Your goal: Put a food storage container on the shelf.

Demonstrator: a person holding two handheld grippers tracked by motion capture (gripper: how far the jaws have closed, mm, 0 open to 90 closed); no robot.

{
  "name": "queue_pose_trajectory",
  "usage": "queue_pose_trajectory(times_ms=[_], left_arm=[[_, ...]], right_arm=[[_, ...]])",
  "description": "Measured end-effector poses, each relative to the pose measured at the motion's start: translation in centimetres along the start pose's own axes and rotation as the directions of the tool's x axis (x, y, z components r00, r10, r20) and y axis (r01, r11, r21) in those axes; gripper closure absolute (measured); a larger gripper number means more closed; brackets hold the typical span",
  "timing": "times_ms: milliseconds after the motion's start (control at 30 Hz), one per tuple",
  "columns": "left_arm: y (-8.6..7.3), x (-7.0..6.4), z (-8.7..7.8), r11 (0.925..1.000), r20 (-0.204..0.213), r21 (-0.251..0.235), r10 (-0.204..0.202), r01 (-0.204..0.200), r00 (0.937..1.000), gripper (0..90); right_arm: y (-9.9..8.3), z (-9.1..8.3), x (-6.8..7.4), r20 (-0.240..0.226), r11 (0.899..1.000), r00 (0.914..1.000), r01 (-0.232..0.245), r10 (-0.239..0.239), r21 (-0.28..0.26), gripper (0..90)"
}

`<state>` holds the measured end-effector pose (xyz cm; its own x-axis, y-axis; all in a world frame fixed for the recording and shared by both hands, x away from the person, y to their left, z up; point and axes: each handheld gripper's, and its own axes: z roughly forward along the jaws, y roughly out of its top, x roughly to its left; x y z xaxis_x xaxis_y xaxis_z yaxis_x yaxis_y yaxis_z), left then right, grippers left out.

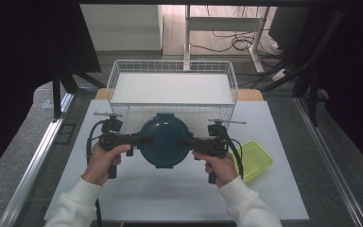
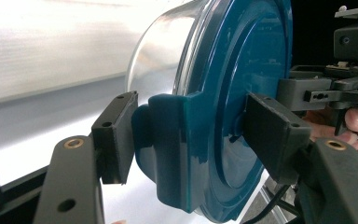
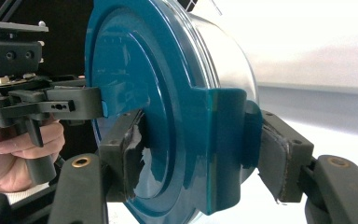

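On the white surface (image 1: 170, 189), just in front of the wire basket (image 1: 172, 87), we see a round glass container with a dark teal lid (image 1: 164, 140) held up between our two grippers. The left gripper (image 1: 131, 139) has its jaws clamped on the lid's left latch tab, and the right gripper (image 1: 194, 144) grips the opposite tab likewise. A small yellow-green tray (image 1: 254, 158) lies just beside the right hand (image 1: 220, 168).

Round clear container (image 1: 165, 140) with teal clip lid (image 2: 242, 84), lid shut, facing up. Held between left gripper (image 1: 139, 139) and right gripper (image 1: 185, 142), side tabs clamped.
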<state>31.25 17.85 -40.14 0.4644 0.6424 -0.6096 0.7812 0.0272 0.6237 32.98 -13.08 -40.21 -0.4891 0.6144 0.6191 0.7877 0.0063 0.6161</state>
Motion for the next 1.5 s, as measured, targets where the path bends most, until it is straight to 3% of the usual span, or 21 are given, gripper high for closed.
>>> queue_pose_trajectory(times_ms=[600, 1100, 1500], left_arm=[[4.5, -1.4, -0.4, 0.9991, -0.001, -0.010, 0.041, -0.041, 0.9992, 36.8], [7.8, -1.8, -2.0, 0.9975, 0.002, -0.040, 0.058, -0.058, 0.9983, 36.8], [10.0, -2.1, -2.2, 0.9957, 0.009, -0.059, 0.073, -0.072, 0.9973, 36.9]], right_arm=[[3.8, -1.2, 0.8, 0.001, 0.999, 0.9997, 0.025, -0.025, -0.029, 37.3], [7.1, -1.3, 2.4, -0.001, 0.998, 0.9988, 0.049, -0.049, -0.051, 37.4], [9.5, -1.7, 3.0, 0.007, 0.996, 0.9975, 0.071, -0.070, -0.057, 37.5]])
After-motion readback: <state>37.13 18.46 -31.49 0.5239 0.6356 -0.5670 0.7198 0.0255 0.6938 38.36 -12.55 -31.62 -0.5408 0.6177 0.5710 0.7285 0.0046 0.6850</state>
